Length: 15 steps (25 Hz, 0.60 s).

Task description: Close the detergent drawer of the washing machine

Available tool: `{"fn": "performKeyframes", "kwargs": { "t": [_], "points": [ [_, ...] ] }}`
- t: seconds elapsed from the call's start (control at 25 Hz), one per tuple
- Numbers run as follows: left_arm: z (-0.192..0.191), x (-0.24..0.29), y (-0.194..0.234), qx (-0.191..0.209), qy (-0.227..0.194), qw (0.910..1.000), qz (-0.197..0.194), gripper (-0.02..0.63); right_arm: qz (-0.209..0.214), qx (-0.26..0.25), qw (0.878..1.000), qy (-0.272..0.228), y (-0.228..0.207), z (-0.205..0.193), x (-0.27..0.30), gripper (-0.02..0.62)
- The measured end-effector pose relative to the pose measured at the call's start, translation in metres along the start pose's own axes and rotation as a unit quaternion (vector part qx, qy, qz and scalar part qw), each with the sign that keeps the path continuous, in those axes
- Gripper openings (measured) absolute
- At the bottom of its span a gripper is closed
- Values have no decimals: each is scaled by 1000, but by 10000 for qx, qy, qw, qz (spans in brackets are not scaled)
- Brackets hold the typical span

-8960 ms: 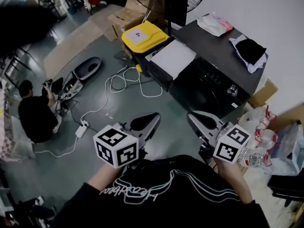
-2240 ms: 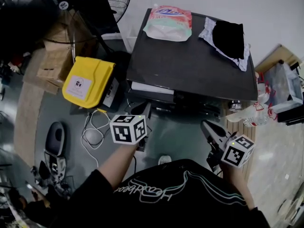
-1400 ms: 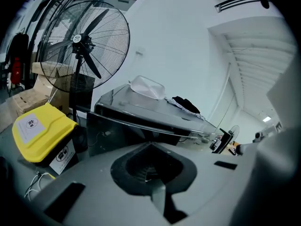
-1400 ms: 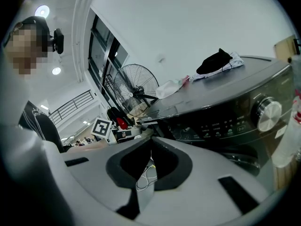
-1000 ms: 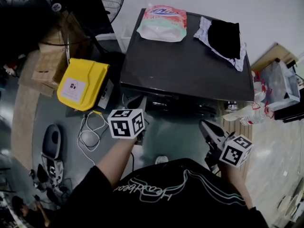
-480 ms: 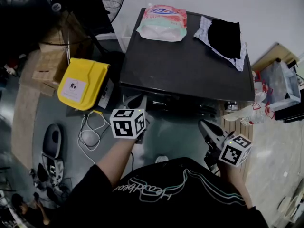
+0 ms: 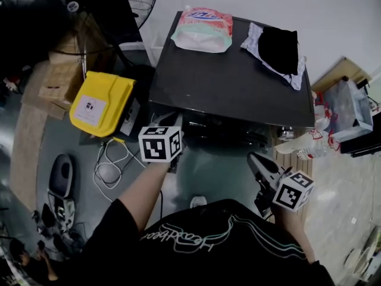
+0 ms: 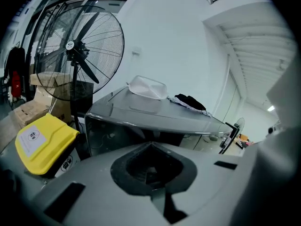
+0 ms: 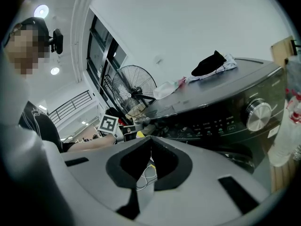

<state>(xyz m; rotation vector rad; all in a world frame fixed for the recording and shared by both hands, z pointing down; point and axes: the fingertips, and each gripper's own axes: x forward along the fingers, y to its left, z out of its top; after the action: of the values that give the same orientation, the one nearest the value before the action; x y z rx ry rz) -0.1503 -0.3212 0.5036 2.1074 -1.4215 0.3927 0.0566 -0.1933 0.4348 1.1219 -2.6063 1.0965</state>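
While the detergent drawer (image 9: 164,120) sits at the left end of the washing machine (image 7: 232,82) front, just under the front left corner of its dark top near the centre of the head view, the left gripper (image 8: 150,146) points at that corner with its jaws pressed together and nothing between them. No view shows whether the tips touch the drawer, or how far in the drawer is. The person's bare forearm (image 7: 140,189) reaches up from the lower middle of the head view behind the gripper's marker cube (image 7: 159,143). The right gripper (image 9: 150,139), at the lower right of the head view, hangs apart from the machine, its jaws likewise brought together and empty. It faces the control panel, with the round dial (image 9: 257,114) at the right of its own view. On the machine's top lie a pink-and-green detergent pouch (image 7: 202,28) at the back left and a black cloth (image 7: 280,47) on a white sheet at the back right. A yellow lidded bin (image 7: 101,103) stands just left of the machine, white cables (image 7: 113,159) loop on the floor below it, and a pedestal fan (image 8: 80,51) fills the upper left.
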Motion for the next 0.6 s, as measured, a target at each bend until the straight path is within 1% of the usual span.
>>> {"fn": "performKeyframes", "kwargs": {
  "t": [0.12, 0.28, 0.4, 0.44, 0.52, 0.6],
  "points": [
    [-1, 1, -2, 136, -9, 9999, 13, 23, -25, 20, 10000, -6, -1, -1, -4, 27],
    [0, 0, -2, 27, 9, 10000, -74, 23, -27, 41, 10000, -45, -2, -2, -6, 26],
    [-2, -3, -1, 190, 56, 9998, 69, 23, 17, 17, 10000, -93, 1, 0, -8, 28],
    [-4, -6, -2, 191, 84, 9997, 92, 23, 37, 12, 9999, -102, 3, 0, -10, 28],
    [-8, -14, -9, 97, 127, 9999, -60, 23, 70, -4, 9999, -113, 4, 2, -14, 28],
    [-12, -22, -24, 75, 201, 9991, -361, 23, 127, -49, 9998, -150, 5, 5, -21, 28]
  ]
}}
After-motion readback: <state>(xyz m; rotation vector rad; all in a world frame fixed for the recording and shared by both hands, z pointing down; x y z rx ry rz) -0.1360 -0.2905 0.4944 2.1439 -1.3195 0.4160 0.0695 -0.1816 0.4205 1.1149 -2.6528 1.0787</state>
